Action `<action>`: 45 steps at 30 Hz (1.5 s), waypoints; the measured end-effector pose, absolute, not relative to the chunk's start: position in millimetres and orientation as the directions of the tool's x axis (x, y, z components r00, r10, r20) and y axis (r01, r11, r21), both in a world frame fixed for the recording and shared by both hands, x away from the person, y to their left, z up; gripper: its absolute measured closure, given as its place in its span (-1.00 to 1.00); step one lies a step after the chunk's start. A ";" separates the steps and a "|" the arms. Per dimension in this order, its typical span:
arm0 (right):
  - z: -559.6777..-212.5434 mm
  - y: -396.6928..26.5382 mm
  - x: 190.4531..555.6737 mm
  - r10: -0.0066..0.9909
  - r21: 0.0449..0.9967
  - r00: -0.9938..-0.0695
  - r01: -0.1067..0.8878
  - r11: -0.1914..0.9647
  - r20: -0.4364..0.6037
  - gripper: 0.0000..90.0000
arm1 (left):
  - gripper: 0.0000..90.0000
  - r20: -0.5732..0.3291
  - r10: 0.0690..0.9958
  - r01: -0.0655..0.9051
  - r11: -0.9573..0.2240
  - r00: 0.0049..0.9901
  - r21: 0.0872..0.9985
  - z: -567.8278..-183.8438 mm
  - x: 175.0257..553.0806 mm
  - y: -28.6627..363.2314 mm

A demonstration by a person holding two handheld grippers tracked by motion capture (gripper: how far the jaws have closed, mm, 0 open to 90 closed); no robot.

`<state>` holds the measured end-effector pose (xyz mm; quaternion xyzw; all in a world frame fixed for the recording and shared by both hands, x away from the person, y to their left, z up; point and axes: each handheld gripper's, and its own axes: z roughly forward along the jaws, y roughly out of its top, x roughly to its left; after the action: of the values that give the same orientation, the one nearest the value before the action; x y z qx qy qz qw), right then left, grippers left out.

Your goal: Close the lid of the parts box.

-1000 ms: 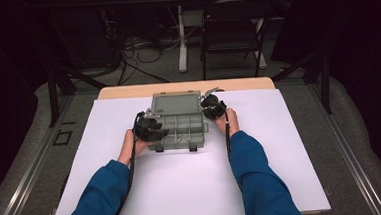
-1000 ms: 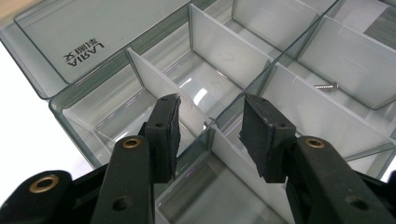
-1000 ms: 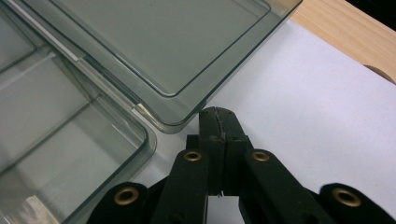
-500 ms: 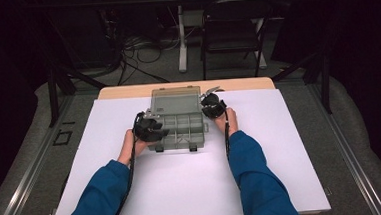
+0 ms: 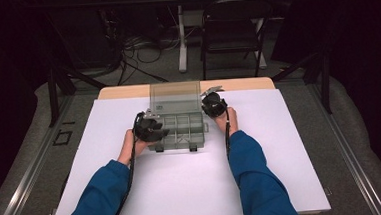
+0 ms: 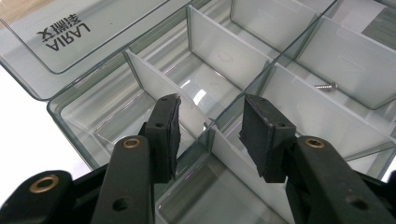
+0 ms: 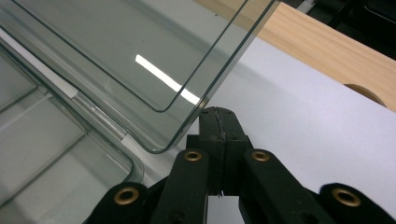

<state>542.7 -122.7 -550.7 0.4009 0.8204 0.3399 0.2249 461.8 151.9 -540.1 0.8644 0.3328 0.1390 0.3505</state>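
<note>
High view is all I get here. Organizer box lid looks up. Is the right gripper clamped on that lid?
Observer: The right gripper is shut, its pads pressed together beside the lid's edge; whether the tips touch it, I can't tell.
Operator: And the left gripper, holding anything?
Observer: No. The left gripper is open, its pads either side of a white divider in the organizer box, not pressing it.
Operator: Anything in the compartments?
Observer: One small screw lies in a compartment ahead of the left gripper.
</note>
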 end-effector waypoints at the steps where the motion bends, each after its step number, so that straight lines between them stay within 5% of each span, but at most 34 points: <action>1: -550.6 -122.7 542.7 0.811 0.741 -0.577 0.502 0.446 -0.097 1.00 | 0.27 0.007 0.672 0.478 -0.533 0.740 0.698 -540.1 461.8 151.9; 45: -531.1 -127.0 535.4 0.813 0.822 -0.570 0.406 0.401 -0.115 1.00 | 0.27 0.008 0.674 0.479 -0.533 0.739 0.697 -540.1 461.6 151.7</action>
<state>535.4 -127.0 -531.1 0.3833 0.7952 0.3909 0.2608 461.6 151.7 -540.1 0.8644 0.3333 0.1393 0.3496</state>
